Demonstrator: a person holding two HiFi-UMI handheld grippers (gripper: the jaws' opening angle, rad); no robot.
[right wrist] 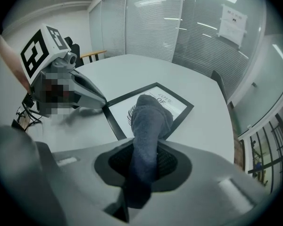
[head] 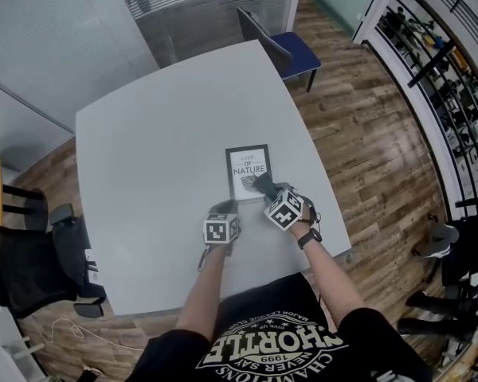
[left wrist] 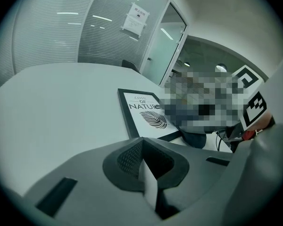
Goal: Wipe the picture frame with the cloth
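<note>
The picture frame (head: pixel 248 165) lies flat on the grey bench (head: pixel 151 142), towards its front right. The right tongs (right wrist: pixel 142 171) are clamped on a grey cloth (right wrist: pixel 148 119), whose free end seems to rest on the glass. The left tongs (left wrist: pixel 148 173) are closed on nothing, by the frame's near left corner.

Picture frame (head: pixel 248 161) partly covered
In the head view the cloth (head: pixel 262 183) and the right gripper (head: pixel 268 191) hide the frame's near right corner. In the right gripper view the cloth covers most of the leaf print. In the left gripper view a mosaic patch blots out the frame's right edge.
</note>
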